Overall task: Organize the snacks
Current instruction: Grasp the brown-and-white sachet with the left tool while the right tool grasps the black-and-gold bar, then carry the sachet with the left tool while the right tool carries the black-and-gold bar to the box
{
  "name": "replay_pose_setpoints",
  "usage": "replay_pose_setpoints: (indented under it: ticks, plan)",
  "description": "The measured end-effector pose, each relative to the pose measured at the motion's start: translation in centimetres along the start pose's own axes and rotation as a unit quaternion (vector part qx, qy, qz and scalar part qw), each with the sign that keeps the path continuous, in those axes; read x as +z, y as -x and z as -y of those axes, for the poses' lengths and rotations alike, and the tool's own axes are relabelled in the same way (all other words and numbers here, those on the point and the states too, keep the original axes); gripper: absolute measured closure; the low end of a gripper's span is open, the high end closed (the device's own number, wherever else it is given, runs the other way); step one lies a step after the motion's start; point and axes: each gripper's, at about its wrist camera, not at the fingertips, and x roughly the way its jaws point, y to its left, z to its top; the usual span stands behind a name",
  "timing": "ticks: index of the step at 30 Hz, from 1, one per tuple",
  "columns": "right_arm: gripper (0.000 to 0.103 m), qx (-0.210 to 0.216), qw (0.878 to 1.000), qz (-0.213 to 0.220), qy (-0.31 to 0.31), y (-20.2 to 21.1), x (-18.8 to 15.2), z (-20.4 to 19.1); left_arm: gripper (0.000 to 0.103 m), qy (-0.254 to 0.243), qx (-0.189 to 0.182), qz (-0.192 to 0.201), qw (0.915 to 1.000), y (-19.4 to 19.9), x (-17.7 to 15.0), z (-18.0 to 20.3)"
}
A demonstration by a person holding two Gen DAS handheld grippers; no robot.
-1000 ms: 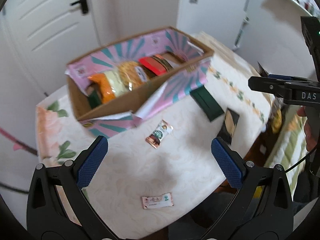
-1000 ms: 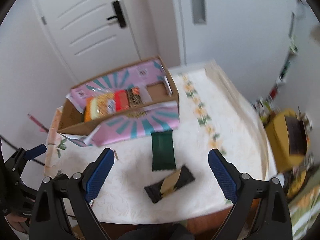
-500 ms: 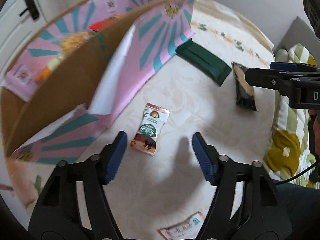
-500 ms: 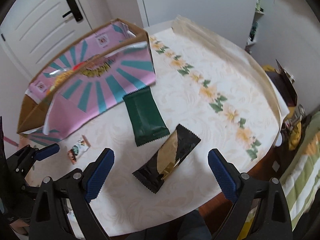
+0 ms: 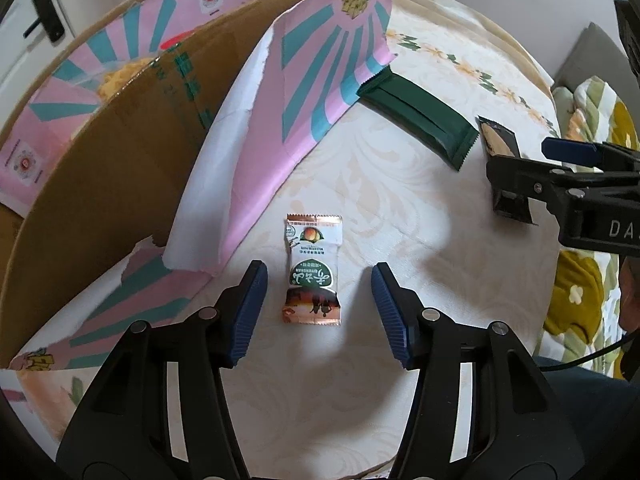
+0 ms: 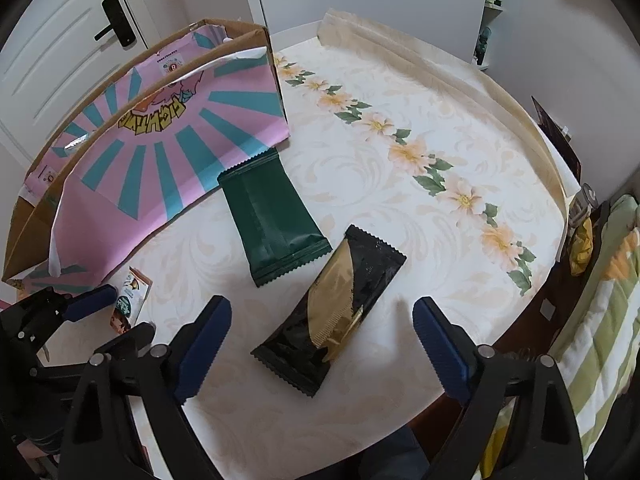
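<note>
A small white and brown snack packet (image 5: 312, 269) lies flat on the table, and my open left gripper (image 5: 318, 276) straddles its near half, pads apart from it. A black and gold packet (image 6: 332, 310) lies between the fingers of my open right gripper (image 6: 322, 320). A dark green packet (image 6: 272, 216) lies beside it, by the pink and teal cardboard box (image 6: 160, 140). The box (image 5: 120, 152) holds several snacks, mostly hidden by its wall. The small packet also shows in the right wrist view (image 6: 130, 304), and the green packet in the left wrist view (image 5: 420, 116).
The round table (image 6: 420, 208) has a cream floral cloth; its edge runs close on the right and near side. A torn pink box flap (image 5: 280, 128) hangs onto the table. A white door (image 6: 60, 40) is behind the box, and striped bedding (image 6: 600, 320) at right.
Both grippers have dropped toward the table and moved forward. The left now straddles the small packet; the right now straddles the black and gold packet. Nothing has been gripped.
</note>
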Motion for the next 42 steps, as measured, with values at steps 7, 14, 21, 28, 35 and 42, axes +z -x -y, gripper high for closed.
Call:
replay_pose_setpoints:
  ticks: [7,14,21,28,35,42]
  plan:
    - [0.031,-0.011,1.000,-0.001,-0.002,-0.6,0.1,-0.1,0.081,0.018,0.006,-0.004,0.9998,0.1,0.7,-0.6]
    - [0.038,-0.026,1.000,-0.010,-0.007,-1.4,-0.1,0.3,0.082,0.015,0.008,-0.002,0.9999,0.4,0.8,-0.3]
    - [0.044,-0.041,0.999,-0.005,0.004,-1.8,-0.2,0.2,0.082,0.024,0.002,0.005,0.9997,0.9,1.0,0.2]
    - [0.064,-0.038,0.998,0.008,0.042,-1.8,-0.1,-0.3,0.082,0.029,-0.002,0.006,0.9995,1.1,0.9,0.5]
    - [0.068,-0.015,0.999,0.006,0.036,-1.4,0.0,0.5,0.082,0.046,-0.001,0.012,0.9988,1.6,0.8,0.3]
    - [0.069,0.004,0.999,0.015,0.040,-0.5,0.6,1.4,0.082,0.060,0.006,0.020,0.9980,3.1,1.3,1.6]
